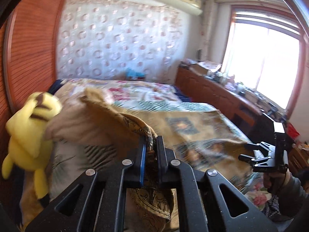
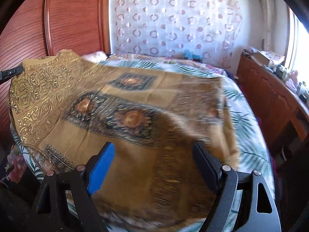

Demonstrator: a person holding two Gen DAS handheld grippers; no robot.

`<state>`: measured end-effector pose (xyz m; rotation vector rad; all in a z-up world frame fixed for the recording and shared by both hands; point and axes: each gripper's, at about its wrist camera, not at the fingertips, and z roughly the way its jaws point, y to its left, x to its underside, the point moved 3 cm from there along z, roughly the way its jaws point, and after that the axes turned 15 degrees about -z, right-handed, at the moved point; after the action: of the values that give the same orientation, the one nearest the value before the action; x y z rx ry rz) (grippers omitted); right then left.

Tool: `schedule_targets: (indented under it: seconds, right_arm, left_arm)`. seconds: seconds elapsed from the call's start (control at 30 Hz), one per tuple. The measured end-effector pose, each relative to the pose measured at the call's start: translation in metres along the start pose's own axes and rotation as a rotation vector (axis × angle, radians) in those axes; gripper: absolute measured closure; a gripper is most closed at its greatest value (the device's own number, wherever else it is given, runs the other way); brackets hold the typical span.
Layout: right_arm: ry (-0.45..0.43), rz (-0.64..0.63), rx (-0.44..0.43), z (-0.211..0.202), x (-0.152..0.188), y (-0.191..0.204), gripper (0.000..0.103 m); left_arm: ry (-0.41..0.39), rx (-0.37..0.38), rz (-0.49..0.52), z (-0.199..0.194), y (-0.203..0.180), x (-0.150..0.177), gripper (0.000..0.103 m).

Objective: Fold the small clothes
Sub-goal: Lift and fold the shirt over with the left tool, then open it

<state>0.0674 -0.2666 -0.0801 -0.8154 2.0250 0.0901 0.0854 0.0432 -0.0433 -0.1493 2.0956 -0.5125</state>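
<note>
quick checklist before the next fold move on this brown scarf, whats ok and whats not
1. Left gripper shut on the scarf edge: ok.
2. Gripped edge lifted off the bed: ok.
3. Right gripper open, nothing pinched: ok.
4. Right gripper holding an edge: not ok, only above the cloth.
5. Scarf lying flat: cannot tell, blurred.
6. Yellow plush toy clear of the lifted cloth: not ok, right beside it.

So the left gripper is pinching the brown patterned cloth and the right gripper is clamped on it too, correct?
Not quite. The left gripper does pinch the cloth, but the right gripper is open, its fingers spread above the cloth, as the right wrist view shows.
</note>
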Motion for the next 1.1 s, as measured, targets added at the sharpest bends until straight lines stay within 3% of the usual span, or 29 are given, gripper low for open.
schedule_targets:
  seconds: [0.23, 0.73, 0.9, 1.1]
  right_arm:
    - [0.028, 0.073, 0.042, -0.014, 0.020, -0.029, 0.020]
    - [-0.034, 0.194, 0.090, -0.060, 0.041, -0.048, 0.020]
    - [-0.046, 0.200, 0.097, -0.063, 0.045, -0.042, 0.020]
    - [-0.047, 0.203, 0.094, -0.064, 0.050, -0.036, 0.020]
  left_arm:
    - [0.023, 0.127, 0.070, 0.031, -0.067, -0.011, 0.093]
    - [0.111, 0.325, 0.237, 0.061, -0.197, -0.014, 0.093]
    - [0.142, 0.349, 0.267, 0.070, -0.225, -0.007, 0.093]
    - [0.194, 0.327, 0.267, 0.085, -0.223, 0.010, 0.093]
